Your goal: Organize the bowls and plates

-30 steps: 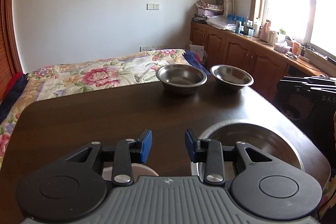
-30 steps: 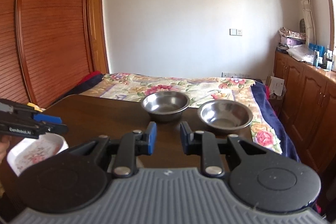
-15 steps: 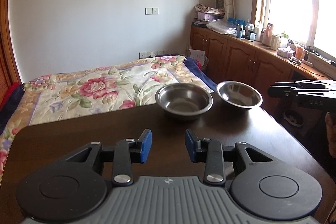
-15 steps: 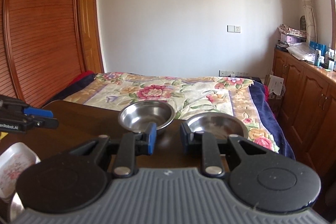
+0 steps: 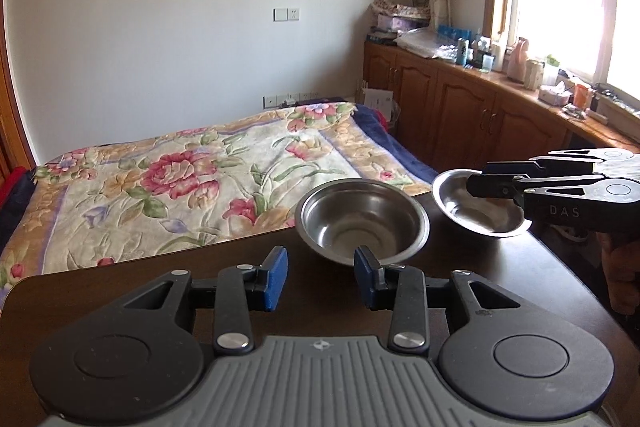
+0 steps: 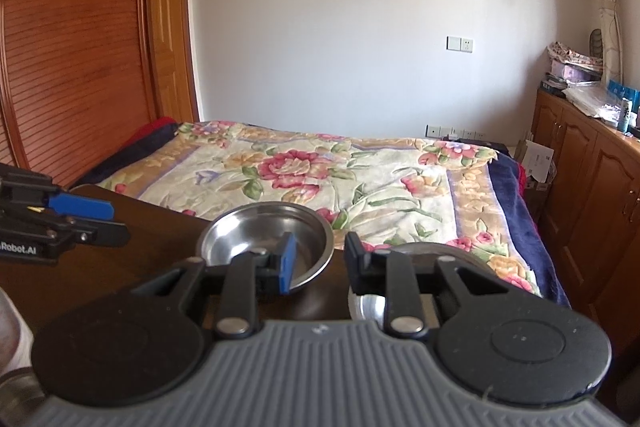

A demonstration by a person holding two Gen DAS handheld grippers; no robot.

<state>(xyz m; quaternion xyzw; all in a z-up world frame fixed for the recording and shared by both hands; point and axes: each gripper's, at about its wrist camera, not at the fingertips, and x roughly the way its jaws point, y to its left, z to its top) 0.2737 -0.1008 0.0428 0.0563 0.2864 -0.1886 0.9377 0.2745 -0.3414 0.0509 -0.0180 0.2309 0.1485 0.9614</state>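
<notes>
A: Where are the bowls?

B: In the left wrist view, the deeper steel bowl [image 5: 362, 223] sits at centre frame on the dark table [image 5: 120, 291], close to its far edge. The shallower steel bowl [image 5: 478, 209] is just beside it toward the right of the frame, partly behind the right gripper [image 5: 476, 179], which reaches in from the right edge.

A: And the jaws?

B: The left gripper [image 5: 321, 277] stands open with nothing between its blue pads, low in the frame just short of the deep bowl. The right gripper [image 6: 320, 259] is open too and empty. In its own view its right finger overlaps the shallow bowl [image 6: 424, 251], but I cannot tell whether it touches.

A: How would these handle?

B: I'd judge them light, stiff and slick: thin polished metal, no risk of breaking, but prone to sliding on the table or slipping from the pads. The flared rim looks like the only place to pinch, one finger inside the wall and one outside. Nesting shallow into deep seems sensible.
</notes>
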